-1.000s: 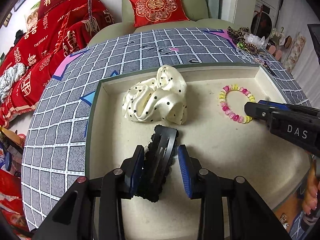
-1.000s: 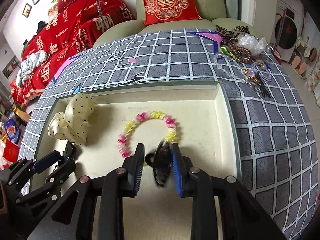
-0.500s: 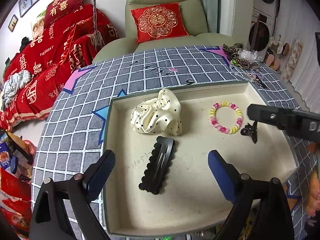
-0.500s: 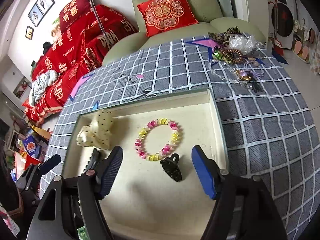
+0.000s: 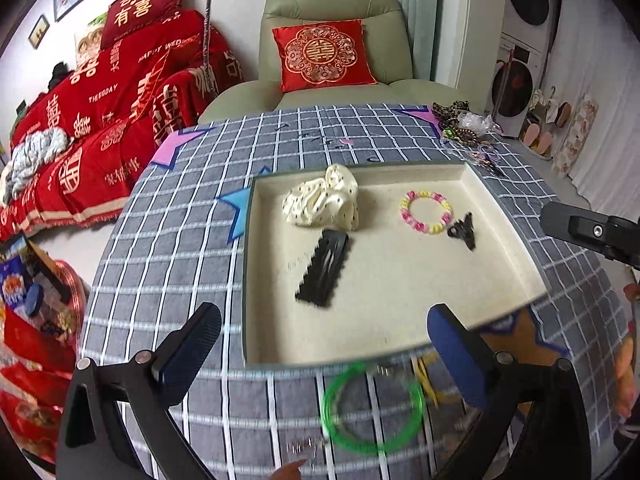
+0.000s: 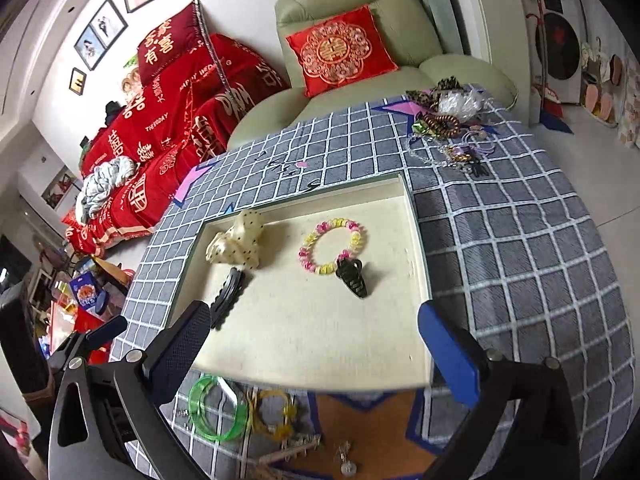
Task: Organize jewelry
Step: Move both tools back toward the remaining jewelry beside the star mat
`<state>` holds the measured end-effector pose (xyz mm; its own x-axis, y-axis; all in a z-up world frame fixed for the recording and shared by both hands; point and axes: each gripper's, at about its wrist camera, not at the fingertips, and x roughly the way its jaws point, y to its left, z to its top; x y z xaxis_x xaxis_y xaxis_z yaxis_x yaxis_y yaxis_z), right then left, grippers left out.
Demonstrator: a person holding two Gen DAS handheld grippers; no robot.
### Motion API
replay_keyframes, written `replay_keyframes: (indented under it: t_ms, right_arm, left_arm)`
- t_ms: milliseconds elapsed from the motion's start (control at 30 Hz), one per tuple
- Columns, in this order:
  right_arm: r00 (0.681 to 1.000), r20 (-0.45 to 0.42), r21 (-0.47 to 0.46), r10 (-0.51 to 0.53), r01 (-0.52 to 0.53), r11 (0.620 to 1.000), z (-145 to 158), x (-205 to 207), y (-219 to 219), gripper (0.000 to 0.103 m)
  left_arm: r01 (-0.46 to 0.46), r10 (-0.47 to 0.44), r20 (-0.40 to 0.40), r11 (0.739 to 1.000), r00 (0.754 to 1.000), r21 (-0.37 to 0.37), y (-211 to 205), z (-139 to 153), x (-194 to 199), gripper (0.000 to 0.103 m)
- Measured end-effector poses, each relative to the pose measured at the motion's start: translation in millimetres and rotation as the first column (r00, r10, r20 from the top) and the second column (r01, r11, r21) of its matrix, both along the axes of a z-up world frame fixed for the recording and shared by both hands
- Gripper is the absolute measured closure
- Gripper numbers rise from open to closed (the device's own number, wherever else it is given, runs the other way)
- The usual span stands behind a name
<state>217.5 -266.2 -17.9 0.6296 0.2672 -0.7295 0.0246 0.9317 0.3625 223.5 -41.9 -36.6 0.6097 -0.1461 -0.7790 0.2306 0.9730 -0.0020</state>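
Left wrist view: left tool (image 5: 324, 348) just spread wide, empty, above near rim of cream tray (image 5: 460, 176); black scalloped clip (image 5: 323, 268) lying free inside, below polka-dot scrunchie (image 5: 322, 198), apparently sorted there.

Right wrist view: right tool (image 6: 314, 348) likewise just opened fully, holding nothing; small black claw clip (image 6: 352, 278) resting against beaded bracelet (image 6: 333, 246). Green bangle (image 6: 218, 408) waiting on checked surface (image 6: 520, 248), probably next.

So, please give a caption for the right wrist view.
Open right gripper above tray holding bracelet and black claw clip.
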Motion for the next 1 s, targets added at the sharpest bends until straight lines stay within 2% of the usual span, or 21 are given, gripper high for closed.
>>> replay_keyframes:
  t_ms: [100,300,500,800,1000]
  right_arm:
    - [1.000,0.015,-0.002,0.002,-0.002,1.000,3.8,-17.6,1.5,0.000]
    - [1.000,0.029,0.008,-0.005,0.004,1.000,7.1,-47.7,2.8,0.000]
    - [0.999,0.045,0.004,-0.014,0.014,1.000,11.3,-77.3,6.3,0.000]
    - [0.999,-0.034,-0.010,0.029,-0.030,1.000,-2.6,-108.4,21.3,0.000]
    - [0.995,-0.097,-0.027,0.034,-0.037,0.999,-25.9,-127.9,26.4,0.000]
  left_arm:
    - [-0.002,0.002,-0.009,1.000,1.000,-0.026,8.2,0.5,-16.0,0.000]
    - [-0.012,0.011,-0.015,1.000,1.000,-0.028,17.4,-3.4,-46.7,0.000]
    - [-0.033,0.032,0.027,0.999,0.999,0.034,27.2,-8.3,-78.9,0.000]
    - [-0.069,0.069,0.001,0.996,0.998,0.048,44.9,-29.9,-106.2,0.000]
    - [-0.109,0.110,-0.048,0.994,0.993,0.010,60.4,-44.6,-110.5,0.000]
